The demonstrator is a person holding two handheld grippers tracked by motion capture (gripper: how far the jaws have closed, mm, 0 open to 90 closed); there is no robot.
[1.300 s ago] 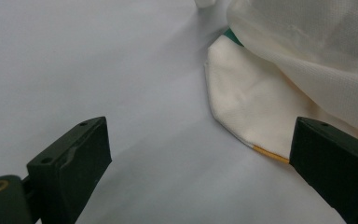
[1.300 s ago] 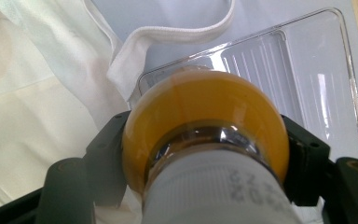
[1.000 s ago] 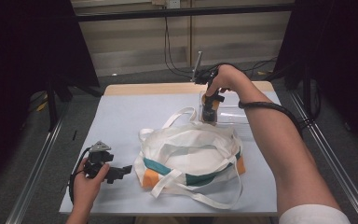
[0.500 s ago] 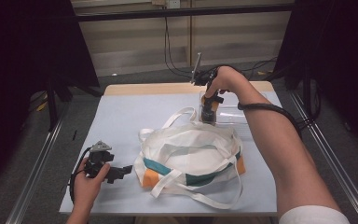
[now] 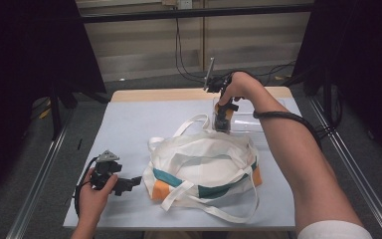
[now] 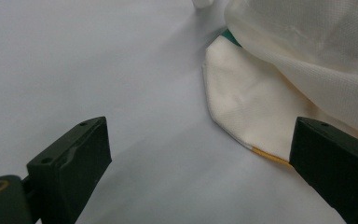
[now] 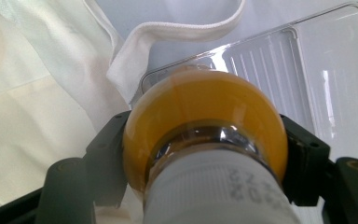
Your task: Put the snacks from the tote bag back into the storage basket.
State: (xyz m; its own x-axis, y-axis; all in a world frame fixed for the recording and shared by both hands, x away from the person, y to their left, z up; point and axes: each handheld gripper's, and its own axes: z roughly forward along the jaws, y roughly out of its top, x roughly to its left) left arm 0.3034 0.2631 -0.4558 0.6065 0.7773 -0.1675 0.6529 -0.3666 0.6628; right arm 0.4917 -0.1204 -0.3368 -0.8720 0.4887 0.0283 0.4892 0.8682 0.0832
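We have the right gripper [image 7: 205, 163] clamped on an amber-yellow bulb [image 7: 205, 112] above the clear plastic tray [image 7: 326, 70] beside the tote bag [image 5: 204, 159]; left gripper [image 6: 200, 168] jaws wide, empty.

Your high view looks down on the table [image 5: 129, 124]; both gripper views sit close, sharing the bag [image 5: 204, 159].

An amber-yellow light bulb [image 7: 205, 116] with a white base hangs just above the clear plastic tray [image 7: 326, 79], beside the white bag [image 5: 204, 159].

Left jaws apart, right jaws clamped.
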